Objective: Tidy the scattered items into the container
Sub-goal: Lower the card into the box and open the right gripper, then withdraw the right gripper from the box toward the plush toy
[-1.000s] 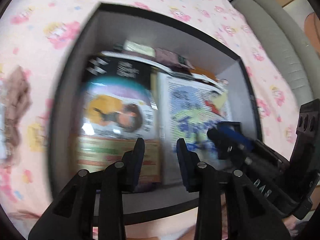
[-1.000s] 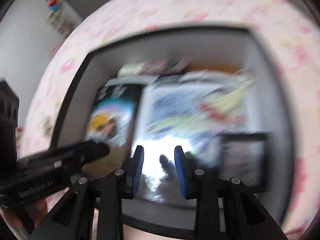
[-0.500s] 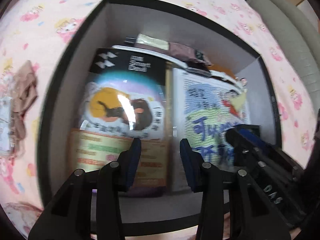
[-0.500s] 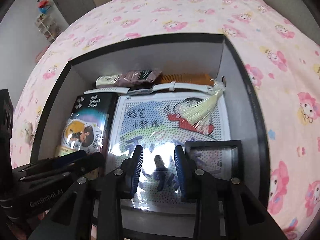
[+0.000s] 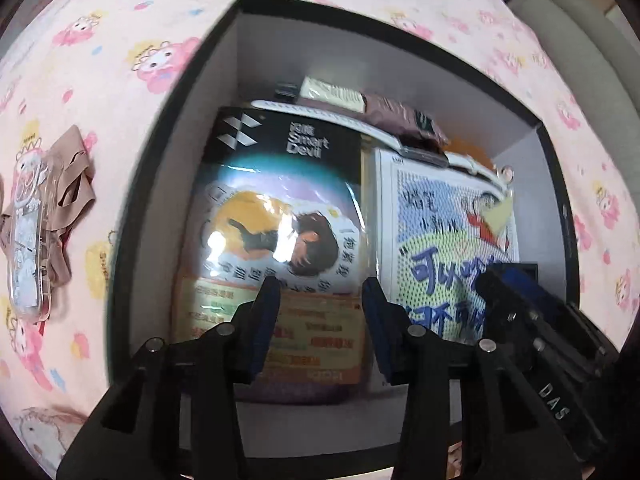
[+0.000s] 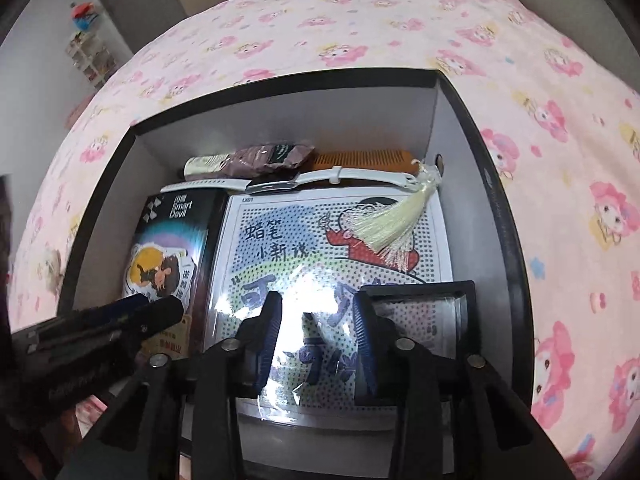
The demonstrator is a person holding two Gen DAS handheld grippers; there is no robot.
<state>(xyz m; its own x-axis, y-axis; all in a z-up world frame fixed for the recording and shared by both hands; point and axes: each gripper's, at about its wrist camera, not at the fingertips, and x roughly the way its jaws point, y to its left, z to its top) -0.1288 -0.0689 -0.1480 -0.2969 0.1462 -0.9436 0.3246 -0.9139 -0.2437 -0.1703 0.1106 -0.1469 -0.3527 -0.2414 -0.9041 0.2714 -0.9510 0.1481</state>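
Off to the left of your left gripper (image 5: 320, 300), outside the container (image 5: 152, 208), a clear phone case (image 5: 28, 240) lay lengthwise on a tan fabric piece (image 5: 68, 184), nearer that hand. Its jaws stood part-open, empty, above the boxed item (image 5: 280, 220). Your right gripper (image 6: 316, 320) was opening, nothing between its jaws, over the bead-art sheet (image 6: 320, 248).

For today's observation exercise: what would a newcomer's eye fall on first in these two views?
Probably the black box on the pink cartoon bedspread, with the cartoon bead sheet lying flat inside, a pale tassel across its top right corner. Left of it lies the Smart Devil package, under two empty grippers.
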